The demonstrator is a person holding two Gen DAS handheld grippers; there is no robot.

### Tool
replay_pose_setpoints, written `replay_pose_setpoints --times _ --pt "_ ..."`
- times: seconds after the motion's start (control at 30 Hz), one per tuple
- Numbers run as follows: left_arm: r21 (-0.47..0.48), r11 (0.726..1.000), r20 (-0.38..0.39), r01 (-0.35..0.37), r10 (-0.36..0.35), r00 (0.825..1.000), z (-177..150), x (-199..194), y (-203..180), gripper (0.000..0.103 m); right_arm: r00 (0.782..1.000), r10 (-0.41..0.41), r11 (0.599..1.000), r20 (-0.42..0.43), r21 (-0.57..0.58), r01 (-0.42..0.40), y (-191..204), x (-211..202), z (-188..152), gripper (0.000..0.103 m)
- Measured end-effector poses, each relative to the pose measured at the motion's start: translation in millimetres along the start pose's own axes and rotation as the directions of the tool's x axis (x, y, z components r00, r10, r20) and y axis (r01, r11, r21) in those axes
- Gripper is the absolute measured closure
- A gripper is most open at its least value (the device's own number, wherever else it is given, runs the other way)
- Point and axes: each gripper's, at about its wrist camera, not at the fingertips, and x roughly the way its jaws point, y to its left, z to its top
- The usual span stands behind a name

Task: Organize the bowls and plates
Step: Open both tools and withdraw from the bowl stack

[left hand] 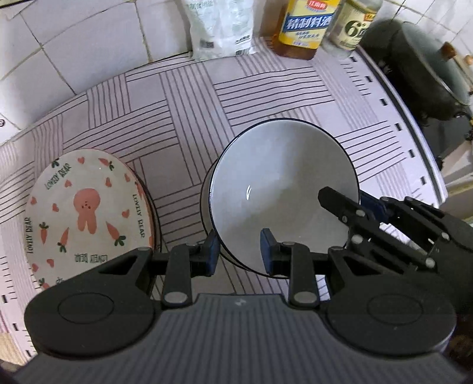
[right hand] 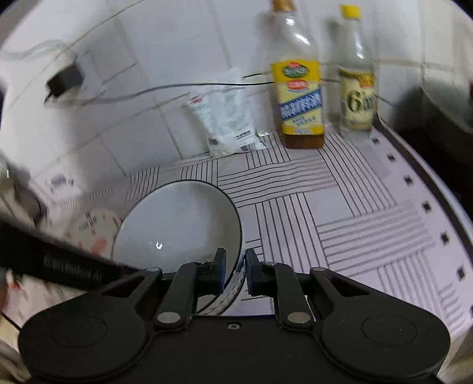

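Note:
A white bowl with a dark rim (left hand: 280, 189) is tilted above the striped mat (left hand: 183, 112); it also shows in the right wrist view (right hand: 177, 227). My right gripper (right hand: 235, 273) is shut on the bowl's right rim, and it shows in the left wrist view (left hand: 354, 203). My left gripper (left hand: 239, 251) is open, its jaws astride the bowl's near rim without clamping it. A plate printed with a rabbit and carrots (left hand: 85, 215) lies on a darker plate to the left; it is blurred in the right wrist view (right hand: 94, 230).
At the back wall stand a white bag (left hand: 221, 26), a yellow-labelled bottle (left hand: 304, 26) and a clear bottle (left hand: 351, 29). A dark pot with a lid (left hand: 422, 71) sits at the far right, past the mat's edge. A black plug and cable (right hand: 63, 79) hang on the tiles.

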Motion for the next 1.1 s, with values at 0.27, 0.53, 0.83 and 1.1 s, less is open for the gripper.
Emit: replay_pose_setpoints --times 0.27,0.53,0.83,1.1 --pt "-0.084 0.995 -0.057 -0.050 0.045 0.997 5.0 9.9 1.5 0.070 0.998 -0.056 0.945 0.034 -0.321 0.065 22.1 9.9 -7.7 0.084" --pt "-0.164 0.986 -0.022 -0.027 0.024 0.999 -0.3 -2.3 0.0 0.056 1.000 0.011 0.933 0.020 -0.360 -0.003 13.0 6.3 -3.6 0.079" --pt "-0.263 0.960 0.133 0.098 -0.064 0.989 -29.7 -44.9 0.0 0.049 0.989 0.129 0.915 0.065 -0.393 -0.094 -6.5 -42.5 -12.4 0.070" --pt "-0.253 0.960 0.331 0.119 -0.030 0.943 -73.9 -68.1 -4.2 0.047 0.959 0.260 0.896 0.113 -0.397 -0.196 -24.1 -73.1 -29.0 0.039"
